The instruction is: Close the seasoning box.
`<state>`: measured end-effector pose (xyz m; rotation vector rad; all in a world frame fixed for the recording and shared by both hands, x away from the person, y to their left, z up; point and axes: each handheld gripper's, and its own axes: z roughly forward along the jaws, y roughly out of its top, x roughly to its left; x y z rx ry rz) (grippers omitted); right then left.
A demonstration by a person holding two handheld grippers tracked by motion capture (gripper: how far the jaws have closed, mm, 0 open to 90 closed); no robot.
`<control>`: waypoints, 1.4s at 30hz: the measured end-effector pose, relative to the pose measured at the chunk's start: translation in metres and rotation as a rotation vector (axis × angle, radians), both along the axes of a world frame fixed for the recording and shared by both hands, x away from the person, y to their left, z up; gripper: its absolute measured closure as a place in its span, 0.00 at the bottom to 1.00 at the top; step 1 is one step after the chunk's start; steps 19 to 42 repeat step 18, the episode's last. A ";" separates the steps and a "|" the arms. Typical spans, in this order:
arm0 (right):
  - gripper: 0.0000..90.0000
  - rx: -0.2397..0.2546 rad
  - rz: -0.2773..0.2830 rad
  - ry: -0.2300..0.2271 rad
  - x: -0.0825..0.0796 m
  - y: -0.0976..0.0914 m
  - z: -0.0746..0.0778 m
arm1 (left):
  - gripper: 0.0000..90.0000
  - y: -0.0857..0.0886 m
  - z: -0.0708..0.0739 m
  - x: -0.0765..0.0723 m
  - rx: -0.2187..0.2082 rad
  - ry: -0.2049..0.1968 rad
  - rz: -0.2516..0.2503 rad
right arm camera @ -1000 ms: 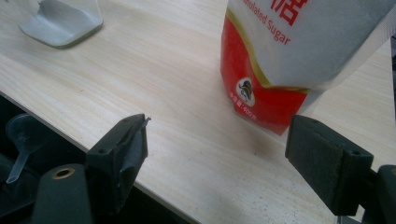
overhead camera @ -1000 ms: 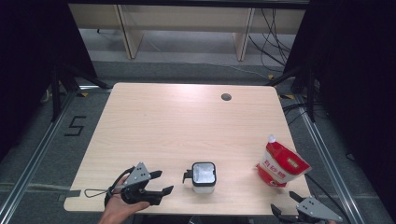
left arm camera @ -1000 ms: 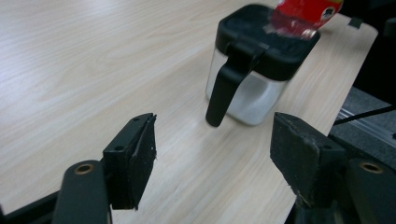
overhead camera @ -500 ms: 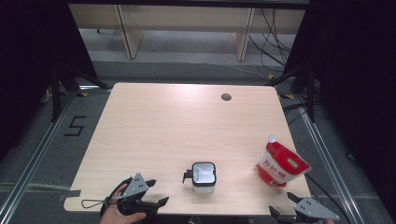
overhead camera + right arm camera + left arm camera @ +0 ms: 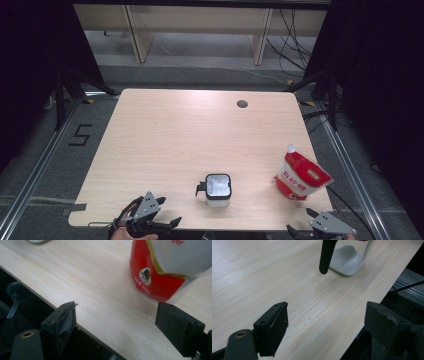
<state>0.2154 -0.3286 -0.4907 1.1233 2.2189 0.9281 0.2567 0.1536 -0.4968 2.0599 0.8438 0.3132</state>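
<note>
At the near edge, we rest both grippers wide and empty.
Our left gripper [image 5: 172, 223] has just been opening, nothing between its jaws; right gripper [image 5: 116, 322] gapes toward the red pouch [image 5: 170, 267]; cup [image 5: 218, 189] stands between.

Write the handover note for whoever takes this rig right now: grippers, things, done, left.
Left gripper: open, holding nothing, jaws just been opening, at the table's near edge, left of the container.
Right gripper: open, holding nothing, at the near right corner, just short of the red and white pouch.
Container: upright near the front edge, white powder inside, black handle to its left.
Pouch: on the table, right of the container, spout up.
Done: cannot tell.
Left: probably grasping pouch or container; neither is touched.
</note>
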 end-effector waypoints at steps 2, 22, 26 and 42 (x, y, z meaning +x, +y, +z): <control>0.20 0.000 0.002 -0.002 0.000 0.000 0.000 | 0.21 0.000 0.000 0.000 0.005 -0.006 -0.004; 0.20 0.009 -0.018 0.012 0.000 -0.002 0.000 | 0.21 0.000 0.000 0.002 0.011 -0.001 0.001; 0.20 0.009 -0.018 0.012 0.000 -0.002 0.000 | 0.21 0.000 0.000 0.002 0.011 -0.001 0.001; 0.20 0.009 -0.018 0.012 0.000 -0.002 0.000 | 0.21 0.000 0.000 0.002 0.011 -0.001 0.001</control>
